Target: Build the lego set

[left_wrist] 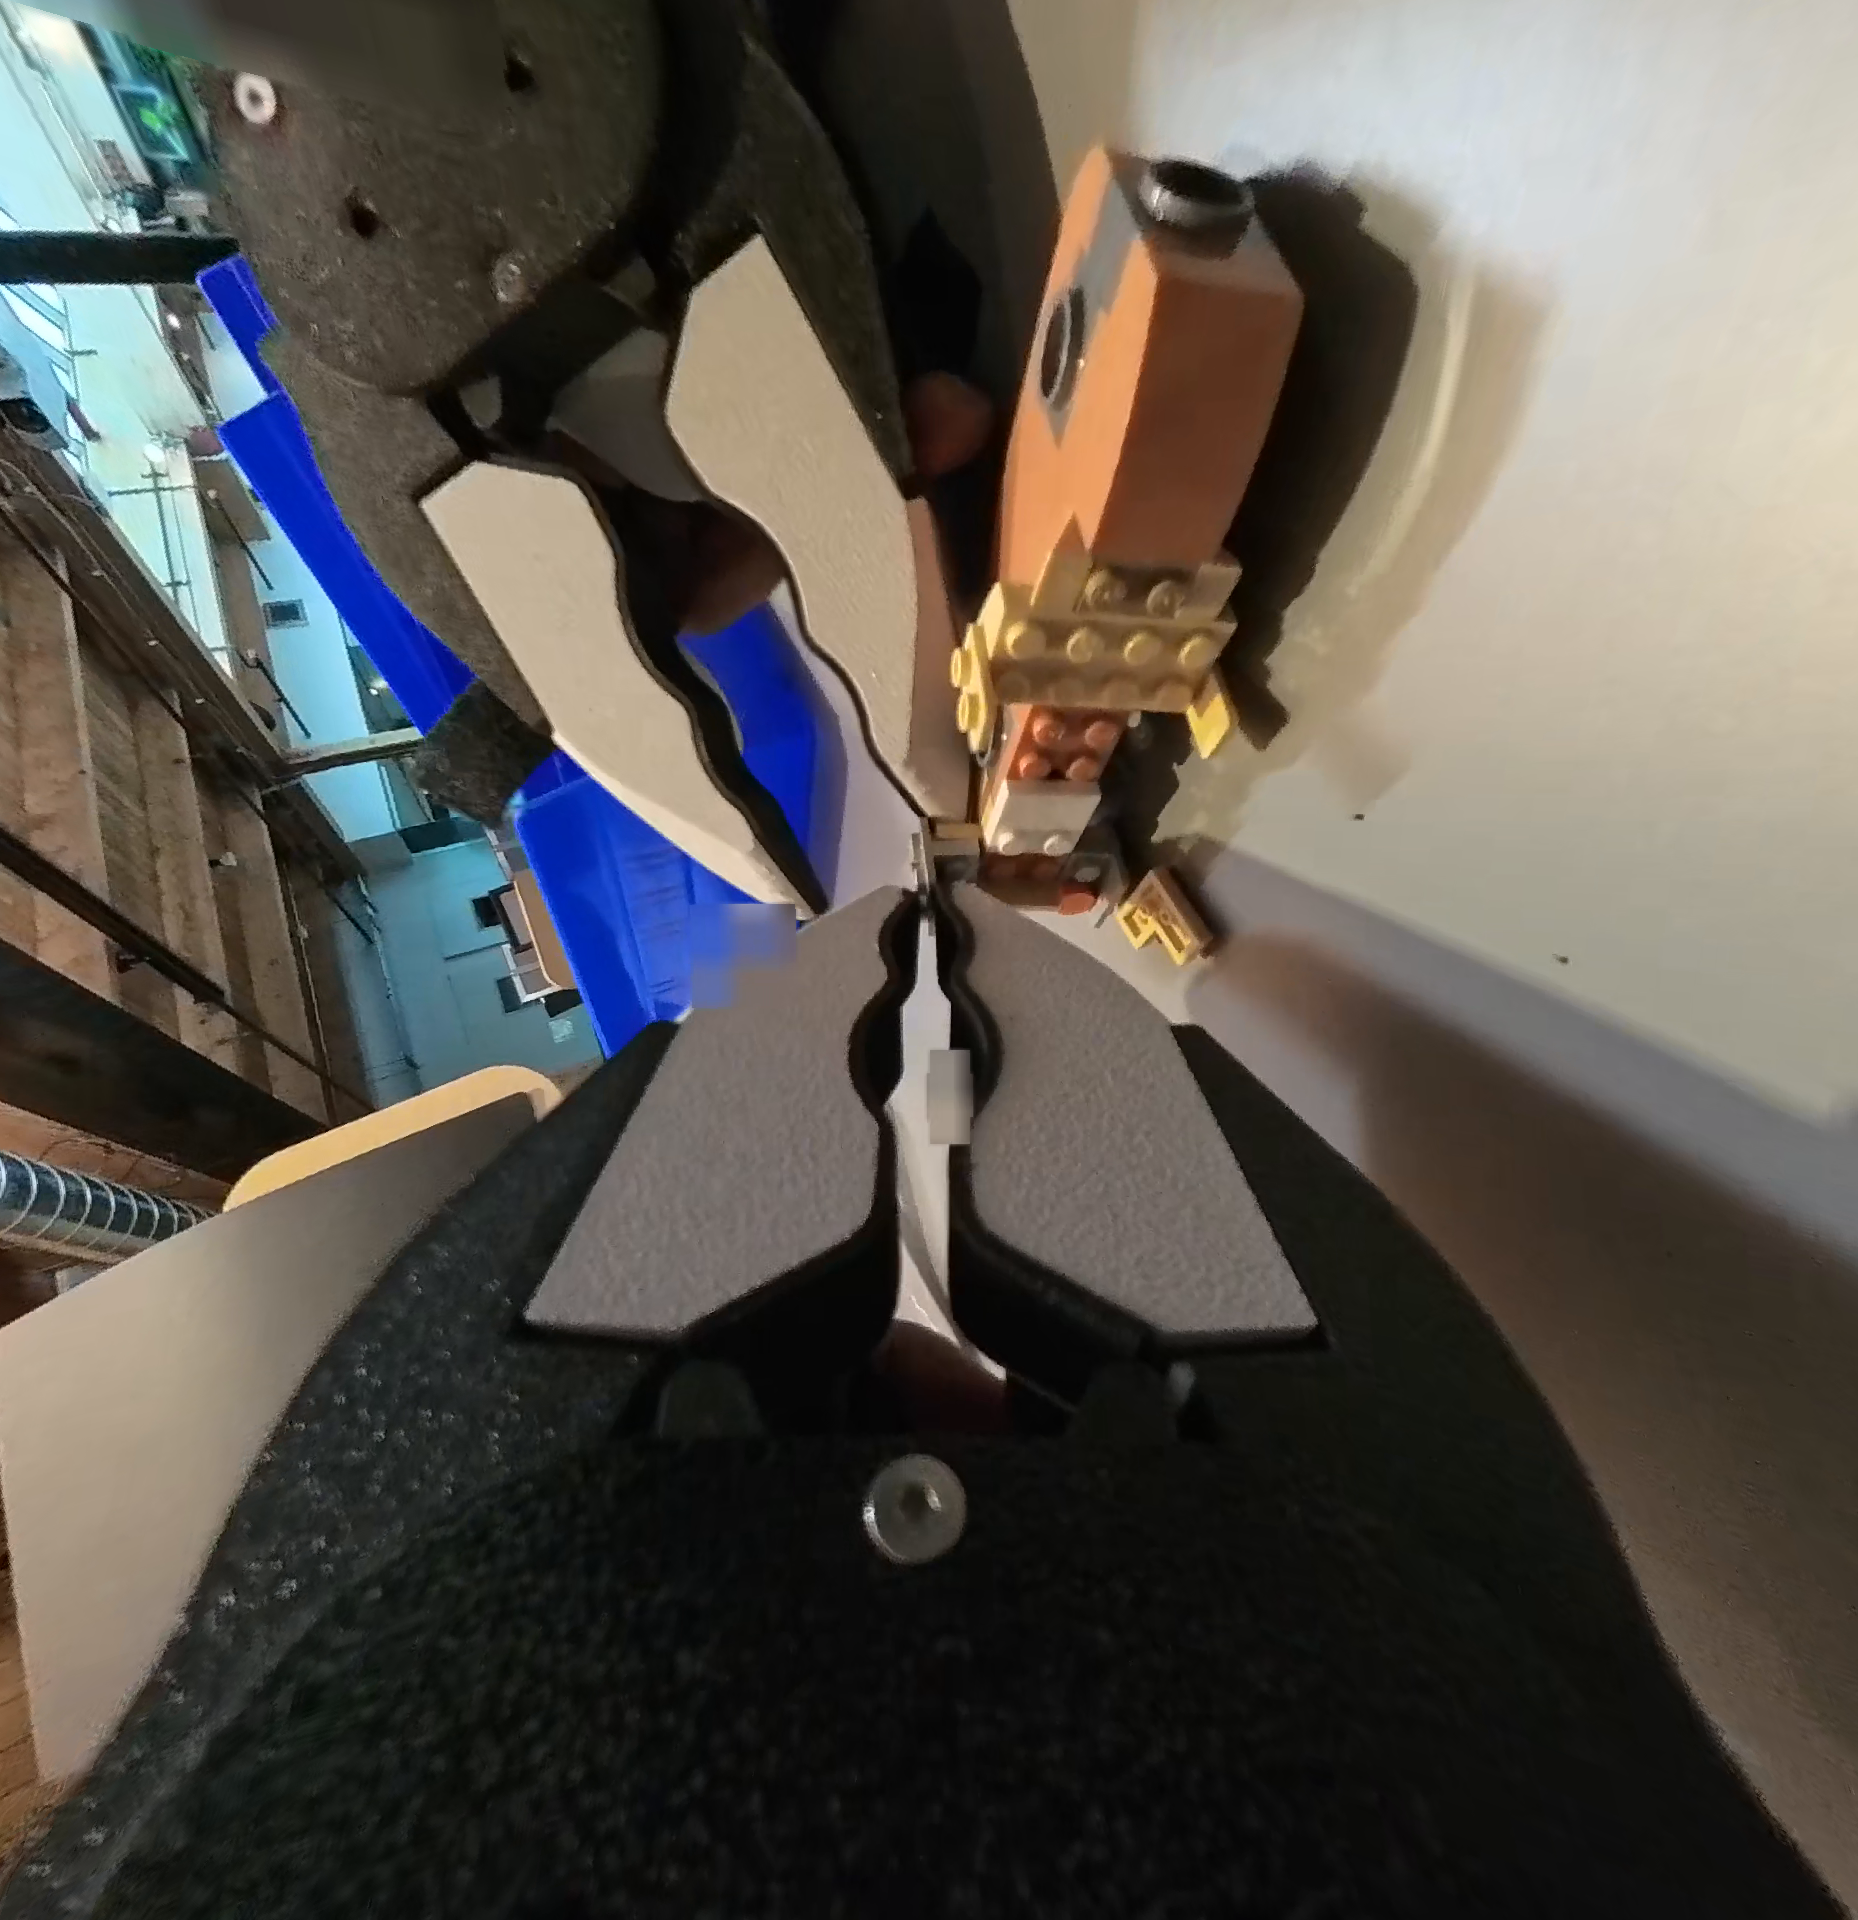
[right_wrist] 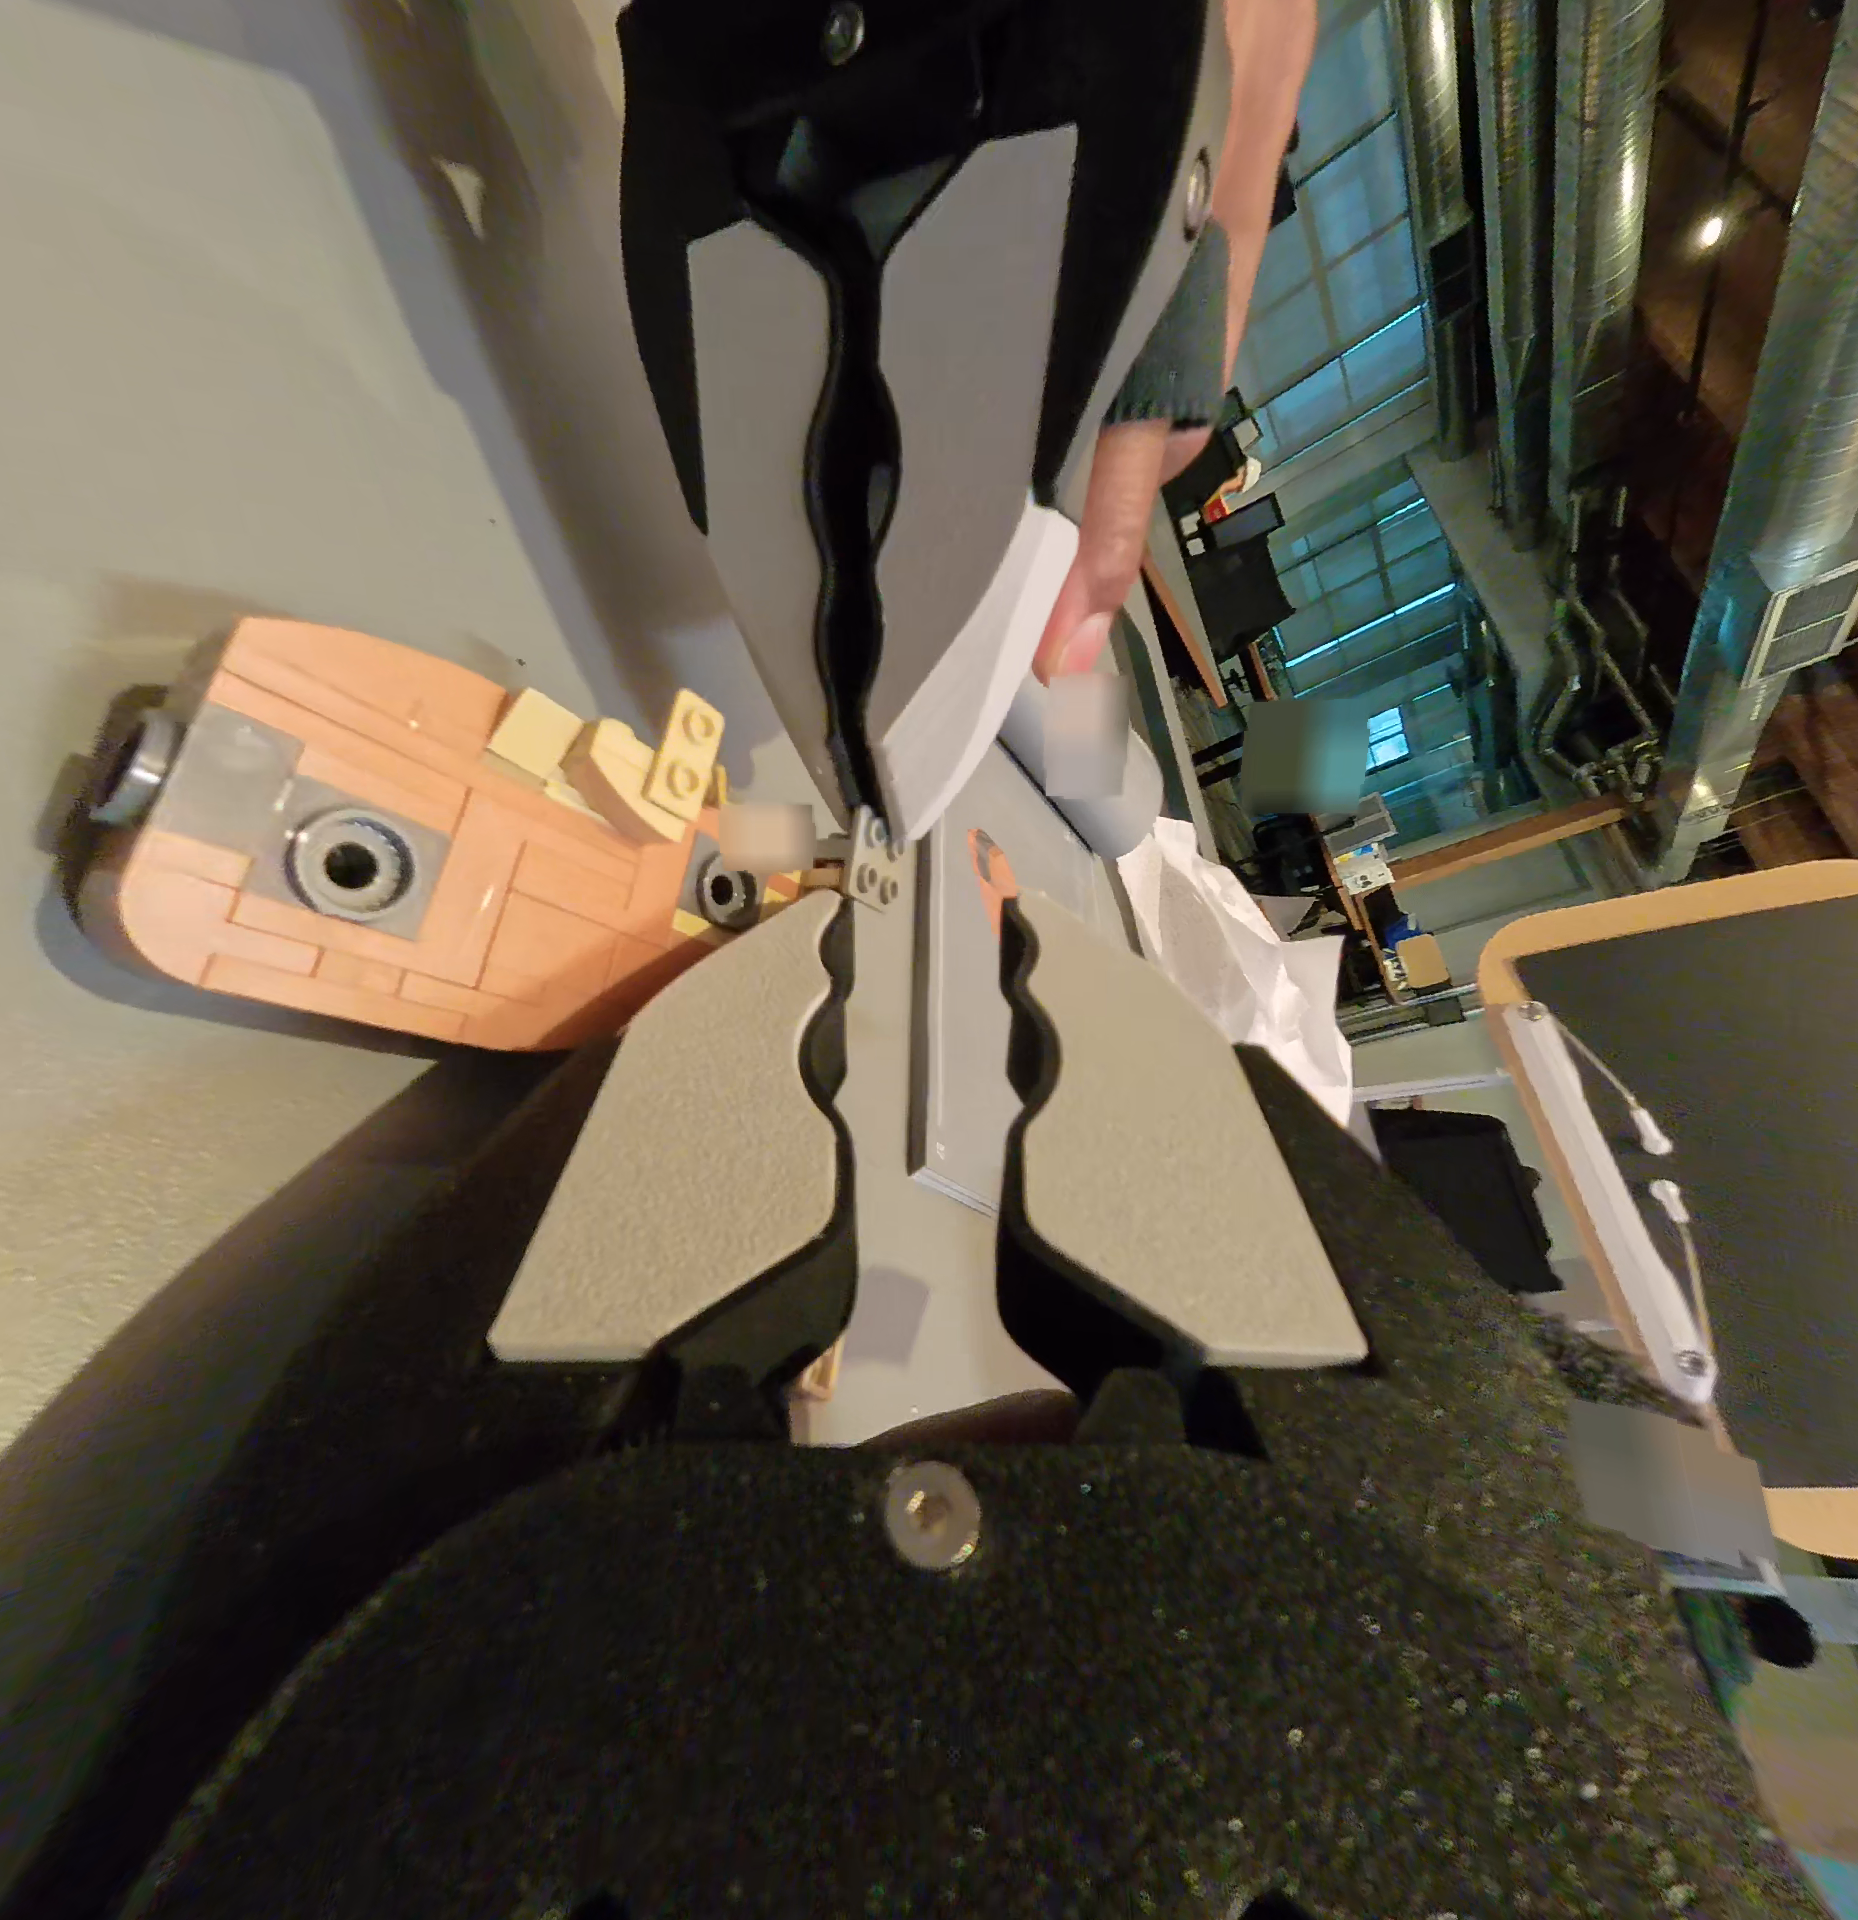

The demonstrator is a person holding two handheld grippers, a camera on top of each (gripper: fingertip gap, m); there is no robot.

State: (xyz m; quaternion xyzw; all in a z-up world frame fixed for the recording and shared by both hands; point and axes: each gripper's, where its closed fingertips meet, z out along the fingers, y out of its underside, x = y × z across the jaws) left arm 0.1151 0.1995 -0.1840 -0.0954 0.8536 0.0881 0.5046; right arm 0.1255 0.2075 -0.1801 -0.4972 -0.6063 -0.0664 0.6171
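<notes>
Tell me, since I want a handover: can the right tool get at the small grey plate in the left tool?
Probably yes: the right tool is open, tips beside the grey plate, which sticks out uncovered from the left tool.

A: Left gripper point(left_wrist: 923, 912), status?
B: Fingers drawn together, with the tips pinching a small grey plate point(right_wrist: 875, 868). One finger point(right_wrist: 1107, 540) of the holding hand lies along its outer side.
A: Right gripper point(right_wrist: 920, 920), status?
B: Fingers parted, clear gap between them, nothing gripped. Its tips face the left gripper's tips, nearly nose to nose
</notes>
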